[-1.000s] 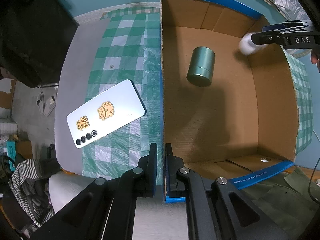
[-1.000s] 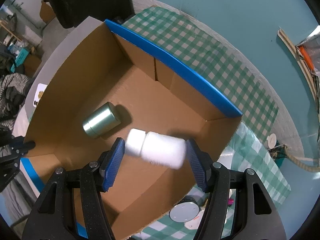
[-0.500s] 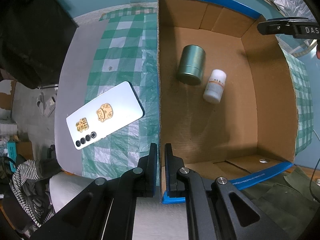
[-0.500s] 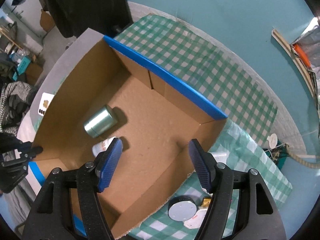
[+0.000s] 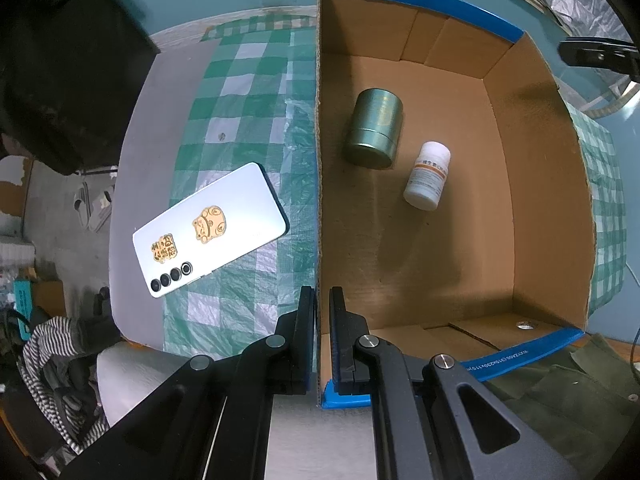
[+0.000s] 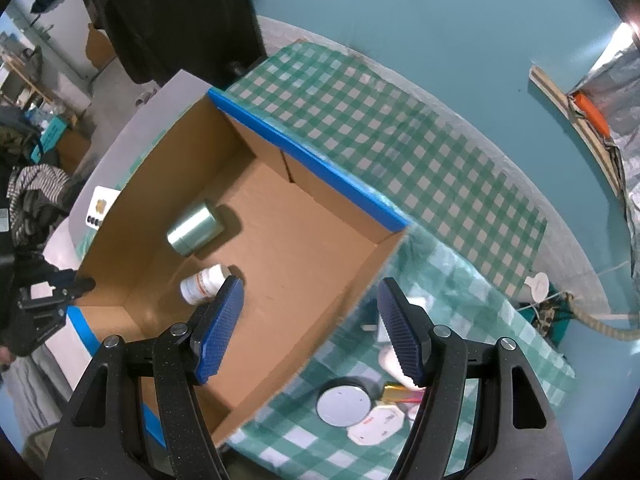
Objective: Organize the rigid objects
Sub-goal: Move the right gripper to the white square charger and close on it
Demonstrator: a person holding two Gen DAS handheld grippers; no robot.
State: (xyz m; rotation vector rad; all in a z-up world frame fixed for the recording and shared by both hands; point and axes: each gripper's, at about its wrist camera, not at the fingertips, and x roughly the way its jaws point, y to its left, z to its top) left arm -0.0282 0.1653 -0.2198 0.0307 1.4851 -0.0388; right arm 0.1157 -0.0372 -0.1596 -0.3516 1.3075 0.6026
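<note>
The left gripper (image 5: 322,308) points straight down and is clenched on the near end of the left wall of the cardboard box (image 5: 319,168), one finger outside and one inside. The box is open at the top, with blue tape along its far and near edges, and sits on a green checked cloth (image 5: 240,120). On the box floor lie two things: a green metal tin (image 5: 374,128) on its side toward the far left, and a white pill bottle (image 5: 428,176) with an orange-striped label, also on its side, just right of the tin and near it but apart. A white phone (image 5: 212,236) lies face down on the cloth, left of the box.

The right gripper (image 6: 308,330) hangs above the box's right wall; its jaws have just been opening and now stand wide apart with nothing between them. Below it, outside the box on the cloth, lie a grey round disc (image 6: 344,402) and a white octagonal piece (image 6: 378,424), touching each other.
</note>
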